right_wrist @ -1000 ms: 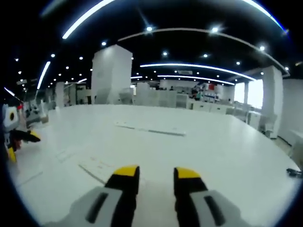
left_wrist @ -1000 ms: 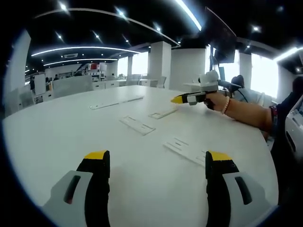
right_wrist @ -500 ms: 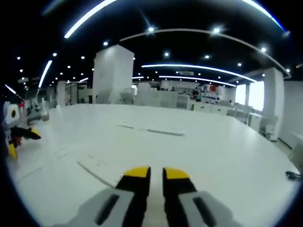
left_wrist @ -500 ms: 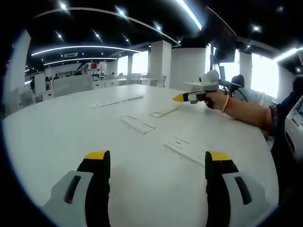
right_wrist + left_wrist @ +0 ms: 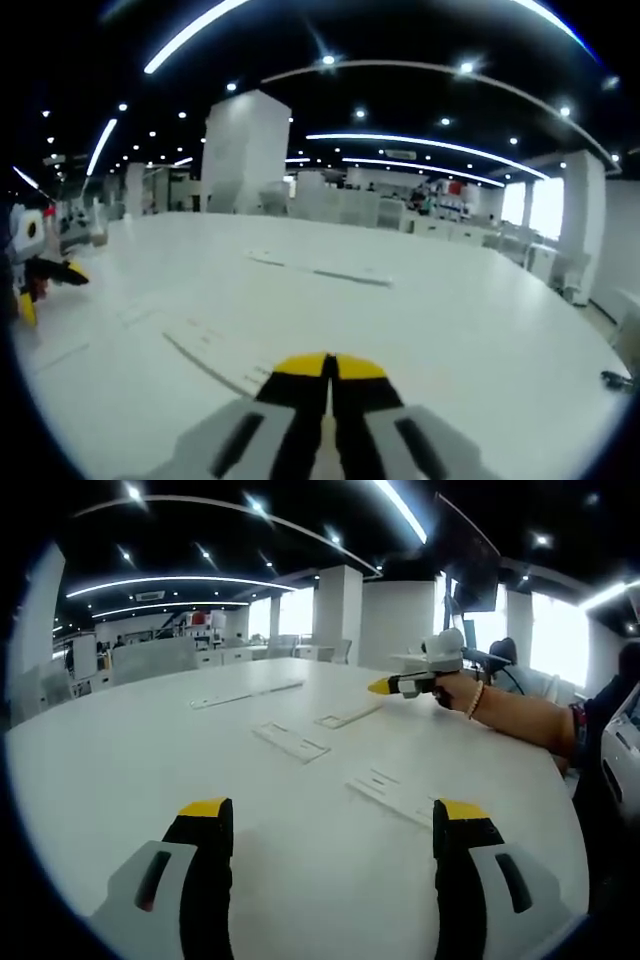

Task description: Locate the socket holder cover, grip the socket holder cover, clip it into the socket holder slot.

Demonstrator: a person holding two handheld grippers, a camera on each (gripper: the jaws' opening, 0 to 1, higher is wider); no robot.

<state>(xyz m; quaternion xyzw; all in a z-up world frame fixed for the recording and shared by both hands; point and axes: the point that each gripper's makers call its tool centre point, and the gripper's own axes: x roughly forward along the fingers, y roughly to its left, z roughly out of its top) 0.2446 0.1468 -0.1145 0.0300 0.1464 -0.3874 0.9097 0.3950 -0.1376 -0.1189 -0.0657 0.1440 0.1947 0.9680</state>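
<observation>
Left gripper view: left gripper (image 5: 328, 825) has jaws spread wide w/ nothing between, hovering over the white table (image 5: 120, 750). Several flat white strips lie on the table, all thin & pale, hard to tell cover from holder. Far left, a long strip (image 5: 245, 695) runs left-right. Nearer centre, a socket holder piece (image 5: 290, 742) lies w/ long axis running from upper left to lower right. Beyond it a short piece (image 5: 345, 718) angles toward the right gripper (image 5: 378, 688), held in a person's hand (image 5: 455, 690) above the table; its yellow tips read pressed together. Nearest, a slotted piece (image 5: 392, 793) sits just ahead of the right-hand jaw.

Right gripper view: left gripper (image 5: 45, 285) at far left edge, partly cut off. Right gripper (image 5: 327, 365) jaws meet, tips touching, nothing visibly gripped. A strip (image 5: 210, 362) runs diagonally to the jaws, near end hidden behind them.
</observation>
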